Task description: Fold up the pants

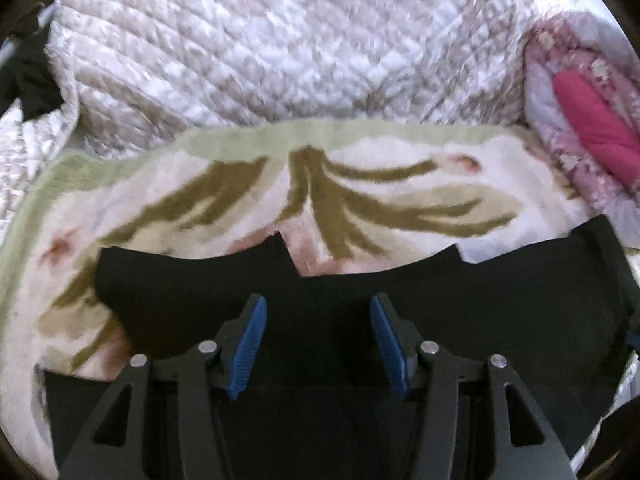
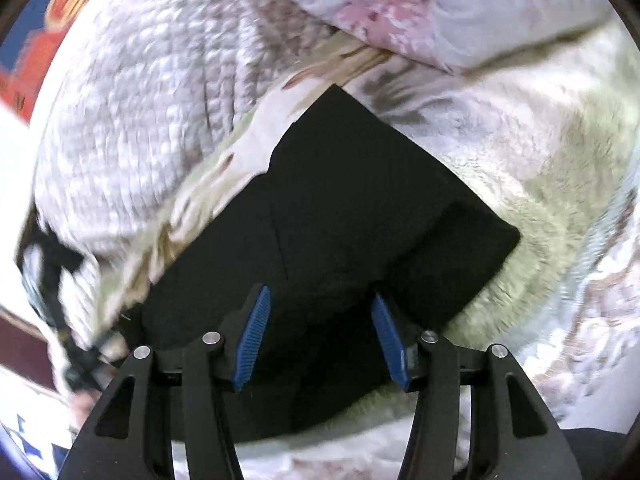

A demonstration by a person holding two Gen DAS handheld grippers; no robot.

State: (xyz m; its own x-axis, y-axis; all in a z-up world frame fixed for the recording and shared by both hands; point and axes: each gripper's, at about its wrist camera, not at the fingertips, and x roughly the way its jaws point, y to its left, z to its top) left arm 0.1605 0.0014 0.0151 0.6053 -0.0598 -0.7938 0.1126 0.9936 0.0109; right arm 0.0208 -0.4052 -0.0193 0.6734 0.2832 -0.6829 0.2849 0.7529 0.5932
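Both tongs hang part-open and empty: left gripper [image 1: 318, 334] and right gripper [image 2: 320, 332] right over the folded black pants [image 2: 360, 208] on the leaf-print blanket [image 1: 400, 168]. Best move, probably: pinch matching edges, lift evenly.

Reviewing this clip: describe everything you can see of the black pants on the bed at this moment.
The black pants are plain dark cloth, matte, with no visible detail. They lie folded flat on a cream blanket with an olive leaf pattern. In the right wrist view they form a rough rectangle with stacked layers stepped at the far corner; in the left wrist view the far edge is uneven and notched. Both the left gripper and right gripper hover over them with jaws apart, gripping nothing.
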